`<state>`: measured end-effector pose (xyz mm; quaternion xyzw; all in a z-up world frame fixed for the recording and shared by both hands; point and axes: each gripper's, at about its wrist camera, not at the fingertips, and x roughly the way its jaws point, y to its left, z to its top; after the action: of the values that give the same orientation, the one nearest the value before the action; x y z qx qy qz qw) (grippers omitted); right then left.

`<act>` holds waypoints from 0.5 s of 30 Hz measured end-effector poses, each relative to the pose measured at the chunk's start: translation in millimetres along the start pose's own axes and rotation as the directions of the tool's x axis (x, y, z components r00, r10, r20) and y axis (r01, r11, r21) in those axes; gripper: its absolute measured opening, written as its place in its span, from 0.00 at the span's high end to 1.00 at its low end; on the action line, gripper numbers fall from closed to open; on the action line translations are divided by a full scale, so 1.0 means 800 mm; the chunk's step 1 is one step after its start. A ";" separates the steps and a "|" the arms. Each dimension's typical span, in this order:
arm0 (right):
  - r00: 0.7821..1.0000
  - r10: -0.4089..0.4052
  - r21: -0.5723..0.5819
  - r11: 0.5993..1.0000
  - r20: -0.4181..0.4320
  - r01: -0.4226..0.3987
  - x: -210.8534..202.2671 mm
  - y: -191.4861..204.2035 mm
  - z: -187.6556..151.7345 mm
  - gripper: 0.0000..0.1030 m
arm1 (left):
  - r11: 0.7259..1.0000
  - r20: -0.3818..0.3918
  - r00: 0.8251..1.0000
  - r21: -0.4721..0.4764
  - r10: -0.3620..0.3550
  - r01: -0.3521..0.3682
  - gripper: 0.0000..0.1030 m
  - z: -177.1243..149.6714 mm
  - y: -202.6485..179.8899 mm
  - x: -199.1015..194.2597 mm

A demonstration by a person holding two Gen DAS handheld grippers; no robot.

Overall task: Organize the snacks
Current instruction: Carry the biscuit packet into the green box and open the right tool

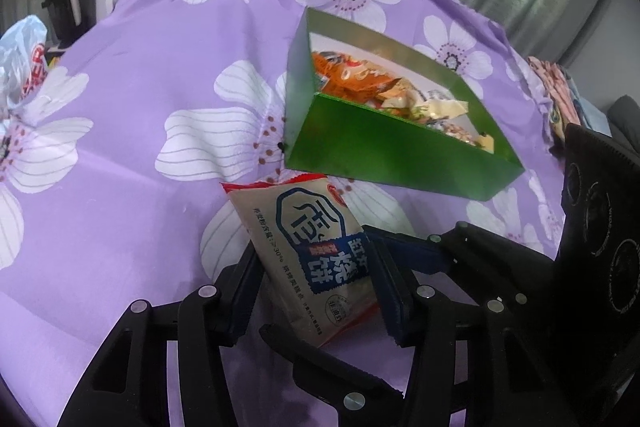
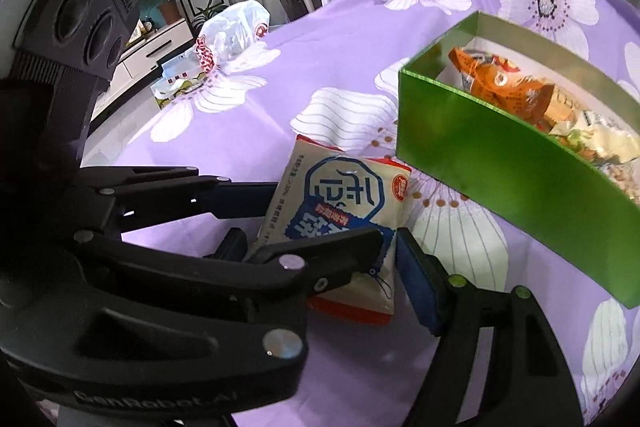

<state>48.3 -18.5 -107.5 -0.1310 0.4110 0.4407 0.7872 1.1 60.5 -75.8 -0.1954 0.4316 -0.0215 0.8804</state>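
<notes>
A beige snack packet (image 1: 316, 247) (image 2: 340, 203) with a blue label and red ends stands upright between both grippers, just in front of the green box (image 1: 400, 155) (image 2: 500, 167). My left gripper (image 1: 312, 267) (image 2: 316, 219) is shut on the packet, pads pressing its two sides. My right gripper (image 2: 320, 243) clamps the same packet lower down; in the left wrist view one of its blue fingers (image 1: 412, 257) reaches in from the right. The box is open-topped and holds several snack packs, an orange one (image 1: 352, 75) (image 2: 504, 83) on top.
A purple cloth with white flowers (image 1: 140, 147) (image 2: 320, 67) covers the surface. A white plastic bag (image 1: 20, 55) (image 2: 236, 27) and a tissue pack (image 2: 176, 83) lie at its far left edge. Folded patterned fabric (image 1: 556, 95) sits at the right. Curtains hang behind.
</notes>
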 end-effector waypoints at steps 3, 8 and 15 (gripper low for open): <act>1.000 -0.005 -0.001 1.000 0.017 0.005 -0.013 0.005 -0.001 0.27 | 1.000 0.013 1.000 0.013 -0.006 0.006 0.49 -0.001 -0.007 -0.012; 0.999 -0.017 0.003 1.000 0.044 0.017 -0.035 0.010 -0.002 0.27 | 0.999 0.035 0.999 0.045 -0.013 0.011 0.49 0.002 -0.022 -0.029; 0.994 -0.041 0.006 0.999 0.100 0.041 -0.068 0.008 0.000 0.27 | 0.996 0.073 0.997 0.091 -0.023 0.017 0.49 0.010 -0.051 -0.048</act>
<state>28.5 -46.7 -64.9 -0.1157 0.3688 0.4297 0.8161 -11.4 33.7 -27.8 -0.1602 0.3954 -0.0427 0.9034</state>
